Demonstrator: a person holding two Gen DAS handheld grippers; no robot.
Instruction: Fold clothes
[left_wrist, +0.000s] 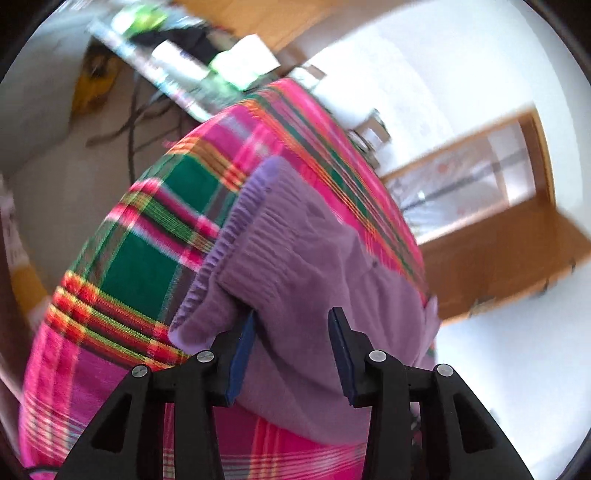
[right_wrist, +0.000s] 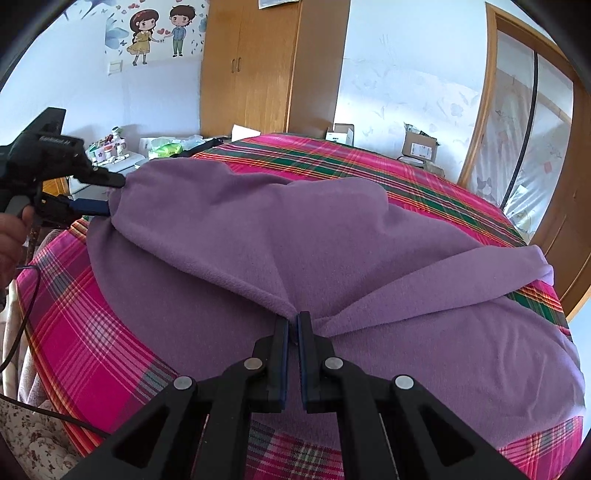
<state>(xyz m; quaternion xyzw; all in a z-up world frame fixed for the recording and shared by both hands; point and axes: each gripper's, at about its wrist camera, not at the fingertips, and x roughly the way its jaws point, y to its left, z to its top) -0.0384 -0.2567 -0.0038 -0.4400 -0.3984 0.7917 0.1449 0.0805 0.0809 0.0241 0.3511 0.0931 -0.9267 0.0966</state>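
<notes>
A purple fleece garment (right_wrist: 295, 240) lies spread over a bed with a pink and green plaid sheet (right_wrist: 92, 332). My right gripper (right_wrist: 293, 317) is shut on a pinched fold of it near the front edge. At the far left, my left gripper (right_wrist: 107, 194) stands with its jaws apart at the garment's bunched end. In the left wrist view the garment's ribbed end (left_wrist: 295, 258) lies between the parted blue pads (left_wrist: 341, 347) of my left gripper (left_wrist: 293, 314), draped over the plaid sheet (left_wrist: 140, 266). That view is blurred.
A wooden wardrobe (right_wrist: 251, 66) stands behind the bed. Cardboard boxes (right_wrist: 419, 146) sit at the back right, near a wooden door (right_wrist: 517, 110). A small stand with bottles (right_wrist: 114, 147) is at the left. A black cable (right_wrist: 22, 332) hangs by the person's hand (right_wrist: 11, 236).
</notes>
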